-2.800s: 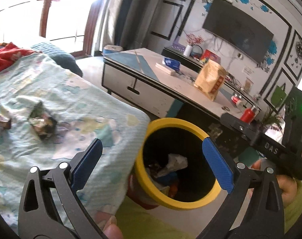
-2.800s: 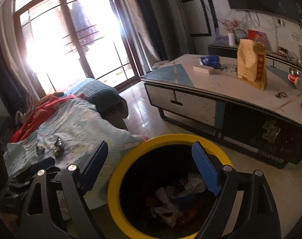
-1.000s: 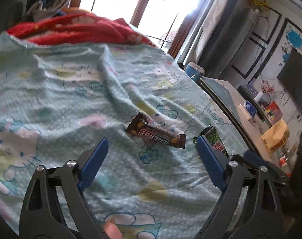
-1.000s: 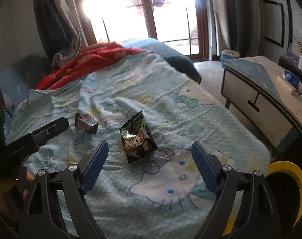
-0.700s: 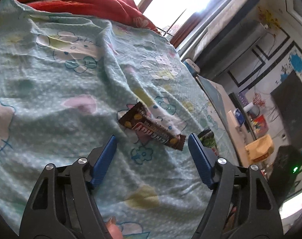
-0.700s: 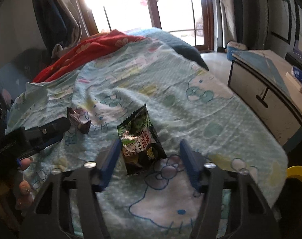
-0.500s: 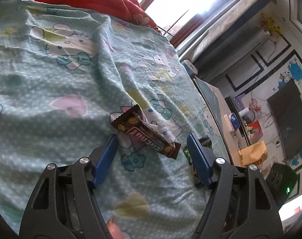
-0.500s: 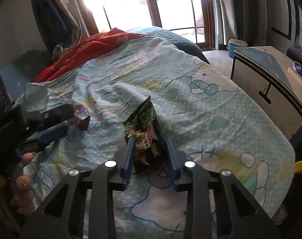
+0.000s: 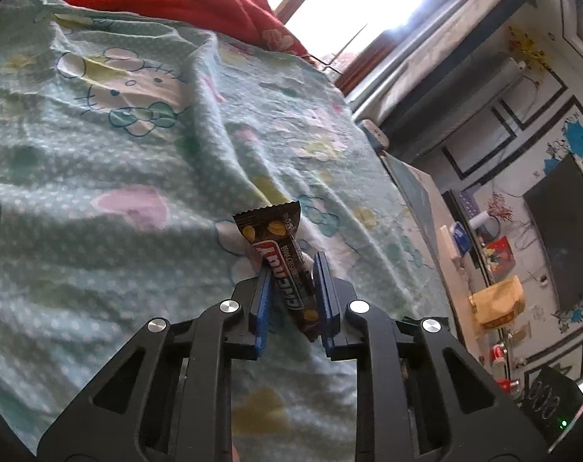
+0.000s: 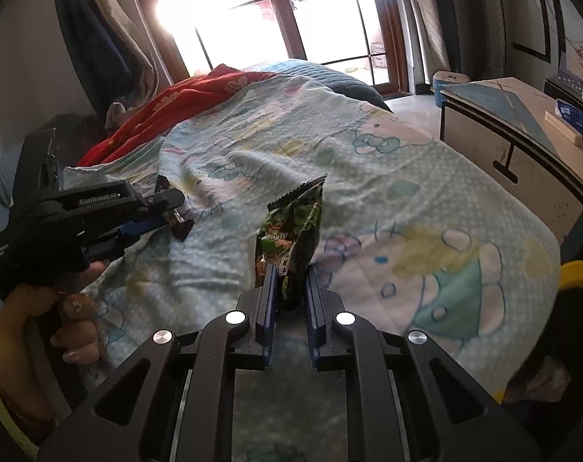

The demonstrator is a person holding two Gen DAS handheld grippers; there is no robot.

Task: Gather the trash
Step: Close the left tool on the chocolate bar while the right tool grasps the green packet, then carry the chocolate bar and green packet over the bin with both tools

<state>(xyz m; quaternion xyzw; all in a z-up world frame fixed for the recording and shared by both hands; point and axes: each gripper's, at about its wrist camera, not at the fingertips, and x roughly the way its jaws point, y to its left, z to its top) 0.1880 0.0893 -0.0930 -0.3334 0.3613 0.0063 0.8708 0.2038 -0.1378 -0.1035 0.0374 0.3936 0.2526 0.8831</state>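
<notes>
My left gripper [image 9: 291, 269] is shut on a brown chocolate bar wrapper [image 9: 282, 254], which stands up between the blue pads above the bed's light green cartoon sheet [image 9: 118, 177]. My right gripper [image 10: 289, 273] is shut on a green snack bag [image 10: 291, 227] and holds it upright over the same sheet [image 10: 407, 200]. The left gripper also shows in the right wrist view [image 10: 168, 215], at the left, with the brown wrapper's end [image 10: 181, 227] sticking out. The yellow rim of the trash bin [image 10: 578, 273] shows at the right edge, beside the bed.
A red blanket [image 10: 183, 111] lies at the bed's far end by the bright window. A white and blue low table [image 10: 522, 131] stands to the right with a tissue box and a yellow bag [image 9: 497, 302]. A dark TV [image 9: 565, 238] hangs on the wall.
Both grippers swung from the bin to the bed, came down on the two wrappers and closed. The chocolate wrapper and the green bag now stand up in the pads.
</notes>
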